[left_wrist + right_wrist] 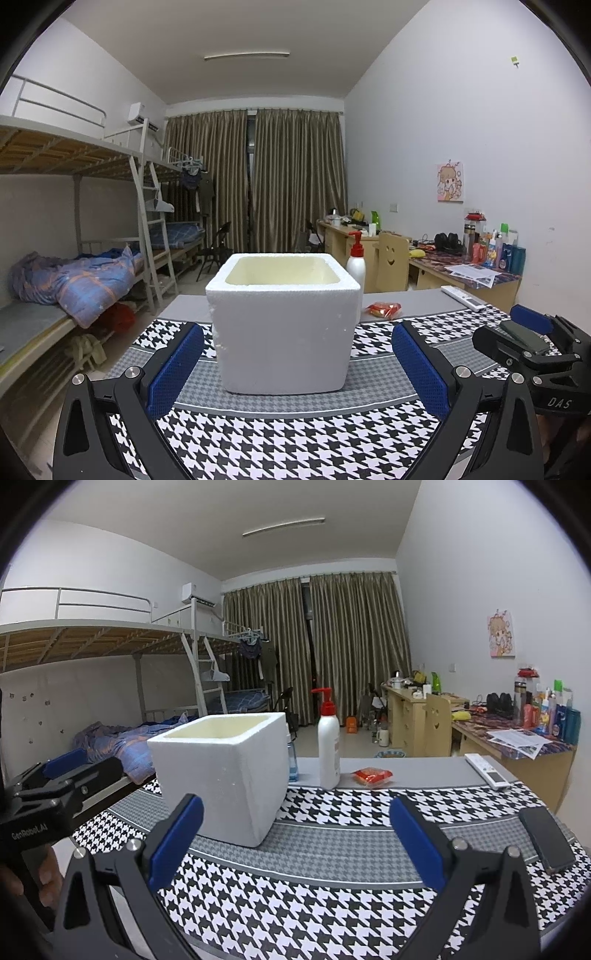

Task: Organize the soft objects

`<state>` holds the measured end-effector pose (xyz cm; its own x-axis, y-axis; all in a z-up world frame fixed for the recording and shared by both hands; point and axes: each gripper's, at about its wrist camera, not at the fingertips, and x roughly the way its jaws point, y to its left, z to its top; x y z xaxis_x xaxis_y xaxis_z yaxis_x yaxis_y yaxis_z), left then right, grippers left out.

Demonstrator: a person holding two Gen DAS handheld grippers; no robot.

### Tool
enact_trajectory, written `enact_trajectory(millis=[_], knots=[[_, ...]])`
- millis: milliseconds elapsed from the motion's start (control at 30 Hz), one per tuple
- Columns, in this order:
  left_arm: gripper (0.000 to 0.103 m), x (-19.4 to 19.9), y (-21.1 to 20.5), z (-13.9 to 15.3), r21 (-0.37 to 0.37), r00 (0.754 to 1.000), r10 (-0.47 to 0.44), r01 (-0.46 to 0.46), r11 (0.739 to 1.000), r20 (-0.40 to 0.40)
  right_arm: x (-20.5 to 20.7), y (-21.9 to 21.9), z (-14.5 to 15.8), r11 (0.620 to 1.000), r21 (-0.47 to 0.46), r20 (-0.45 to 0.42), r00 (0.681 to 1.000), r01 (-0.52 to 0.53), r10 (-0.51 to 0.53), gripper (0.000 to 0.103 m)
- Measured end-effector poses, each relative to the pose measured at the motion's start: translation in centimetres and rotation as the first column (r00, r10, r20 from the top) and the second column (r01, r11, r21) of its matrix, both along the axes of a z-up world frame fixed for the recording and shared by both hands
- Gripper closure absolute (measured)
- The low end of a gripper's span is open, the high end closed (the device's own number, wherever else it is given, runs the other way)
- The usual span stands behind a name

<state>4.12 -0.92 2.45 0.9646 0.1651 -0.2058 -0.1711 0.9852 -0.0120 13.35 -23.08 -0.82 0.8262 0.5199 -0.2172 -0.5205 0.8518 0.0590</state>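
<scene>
Both tools hang with their blue-padded jaws spread wide and empty over the houndstooth tablecloth [295,443]: the left gripper [297,369] faces the open white foam box [284,325] squarely, and the right gripper [295,843] sits off to the box's right. This looks like the opening step, with nothing yet picked up. The only soft item I can make out is a small red-orange packet [372,776] lying on the grey strip behind the cloth, just beside the pump bottle [328,746], so the next move probably calls for the right gripper to reach past the box, close gently on the packet and carry it to the box.

houndstooth table [295,443], foam box [282,332], bottle [328,749]
</scene>
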Motion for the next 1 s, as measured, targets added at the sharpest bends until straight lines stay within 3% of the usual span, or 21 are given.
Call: enact_trajectory(millis=[1000], knots=[[0.001,-0.6,-0.2,-2.1,0.013,0.998,0.056,-0.055,0.998,-0.01,-0.5,0.2,-1.7,1.0,-0.009,0.007,1.0,0.025,-0.025,0.001]])
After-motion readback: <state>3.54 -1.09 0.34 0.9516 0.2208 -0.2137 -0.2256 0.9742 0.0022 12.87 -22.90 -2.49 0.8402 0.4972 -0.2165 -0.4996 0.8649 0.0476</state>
